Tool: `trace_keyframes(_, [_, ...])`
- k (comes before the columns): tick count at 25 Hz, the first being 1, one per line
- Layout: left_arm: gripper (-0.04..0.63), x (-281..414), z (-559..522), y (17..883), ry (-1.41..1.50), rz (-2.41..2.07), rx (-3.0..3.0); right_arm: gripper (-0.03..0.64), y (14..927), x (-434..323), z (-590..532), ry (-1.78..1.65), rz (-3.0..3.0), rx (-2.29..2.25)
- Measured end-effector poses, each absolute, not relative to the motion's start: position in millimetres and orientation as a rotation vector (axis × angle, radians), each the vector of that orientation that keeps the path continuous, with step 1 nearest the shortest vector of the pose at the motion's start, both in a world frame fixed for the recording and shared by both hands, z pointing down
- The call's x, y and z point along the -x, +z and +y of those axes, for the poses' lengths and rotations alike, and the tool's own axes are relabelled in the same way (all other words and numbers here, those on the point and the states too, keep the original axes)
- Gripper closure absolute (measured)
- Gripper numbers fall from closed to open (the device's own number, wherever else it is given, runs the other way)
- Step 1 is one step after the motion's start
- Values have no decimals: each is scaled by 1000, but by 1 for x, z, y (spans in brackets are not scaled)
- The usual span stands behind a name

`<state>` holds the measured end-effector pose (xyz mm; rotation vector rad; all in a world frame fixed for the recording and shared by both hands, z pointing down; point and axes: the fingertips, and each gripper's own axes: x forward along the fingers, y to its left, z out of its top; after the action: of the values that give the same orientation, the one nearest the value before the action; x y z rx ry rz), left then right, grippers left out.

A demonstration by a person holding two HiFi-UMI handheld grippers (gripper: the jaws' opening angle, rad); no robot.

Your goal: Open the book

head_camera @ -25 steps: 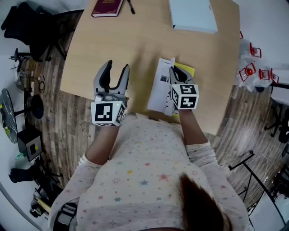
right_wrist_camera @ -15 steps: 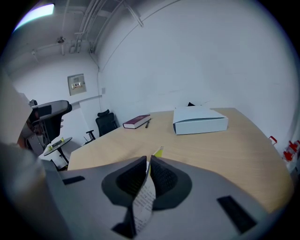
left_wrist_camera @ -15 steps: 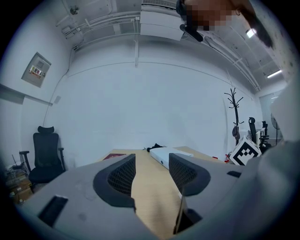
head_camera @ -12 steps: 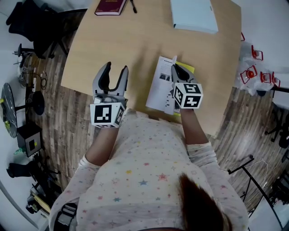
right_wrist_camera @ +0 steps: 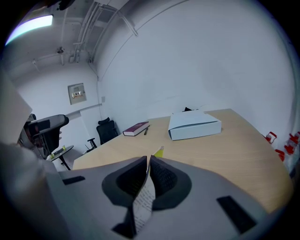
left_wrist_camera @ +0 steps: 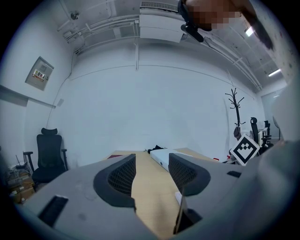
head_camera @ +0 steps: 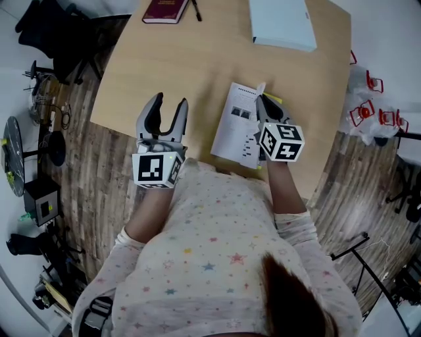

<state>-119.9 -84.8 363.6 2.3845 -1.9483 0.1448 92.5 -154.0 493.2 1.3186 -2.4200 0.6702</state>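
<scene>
Book [head_camera: 235, 128] is lying at the near edge of the counter [head_camera: 197, 59], right of centre, just ahead of me. I'm reading it as a thin softcover: light, floppy, printed paper leaves over what looks like a yellow cover [head_camera: 277, 101]. There's nothing stiff to lever on, so I'm judging the free edge of a leaf, away from the spine, as the place to hold. A light pinch should be enough; pulling hard is risking a tear or dragging the whole book.

Right gripper [head_camera: 263, 103] is doing just that. Its jaws are closed on a printed leaf [right_wrist_camera: 142, 199], which is standing up between the pads in the right gripper view, with yellow showing just past the tips. Right forearm is reaching straight out from the body, gripper low over the book's right side, marker cube facing up.

Left gripper [head_camera: 166, 108] is hovering left of the book, apart from it, jaws spread wide with only bare counter between them. Its forearm is running roughly parallel to the right one. I'm judging it free to pin the left-hand pages if the book slides.

Farther out, all well apart from the work: a pale box [head_camera: 279, 23] at the far edge, a maroon book [head_camera: 161, 10] and a pen [head_camera: 195, 9] far left.
</scene>
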Motion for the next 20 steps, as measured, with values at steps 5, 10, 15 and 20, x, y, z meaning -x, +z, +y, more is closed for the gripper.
trace_keyframes(5, [379,112,-82,362,136,-1942,-2395,594,486,-102,-151,675,-2436,-1340])
trace_keyframes(10, [379,105,-82,361,125,-1925,-2405,592,477,-113,-147,680,-2453,-1367])
trace_keyframes(15, [379,99,-81,360,116,-1913,-2417,592,470,-127,-144,690,-2458,-1400])
trace_keyframes(20, [379,95,-81,359,121,-1902,-2434,592,465,-142,-142,704,-2458,-1435])
